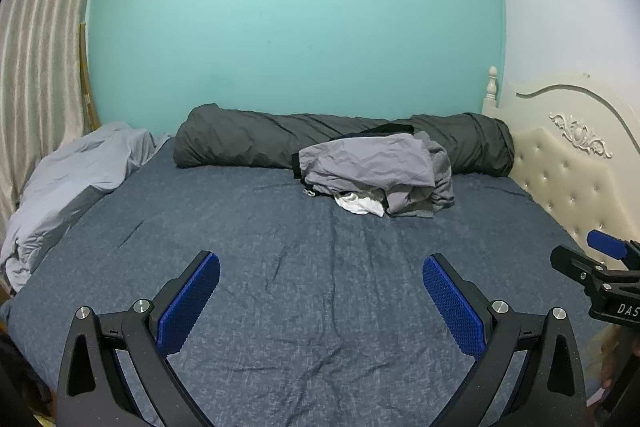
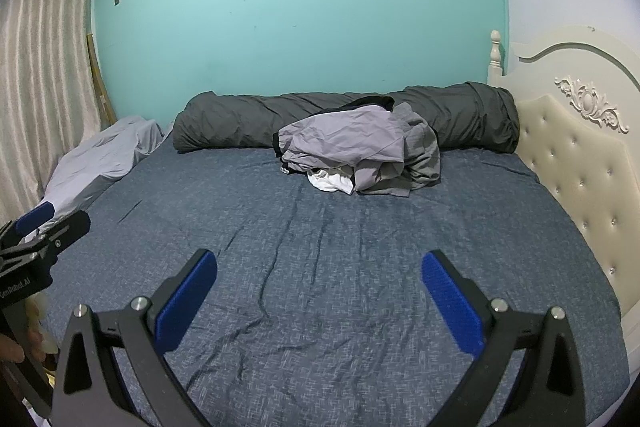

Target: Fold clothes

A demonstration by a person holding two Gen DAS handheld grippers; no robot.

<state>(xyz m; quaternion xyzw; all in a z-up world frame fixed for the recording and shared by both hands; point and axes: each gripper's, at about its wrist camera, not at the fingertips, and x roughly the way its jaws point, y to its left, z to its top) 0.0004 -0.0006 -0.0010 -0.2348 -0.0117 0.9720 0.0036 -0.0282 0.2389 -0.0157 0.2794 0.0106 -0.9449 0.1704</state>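
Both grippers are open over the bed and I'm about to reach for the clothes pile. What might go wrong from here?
1. The clothes pile is several tangled garments, with a white garment tucked beneath; one pinch may lift more than one.
2. The pile leans on the dark rolled duvet; a deep reach by the left gripper or right gripper may snag it.
3. The wrinkled blue bedsheet may get pinched along with the fabric.
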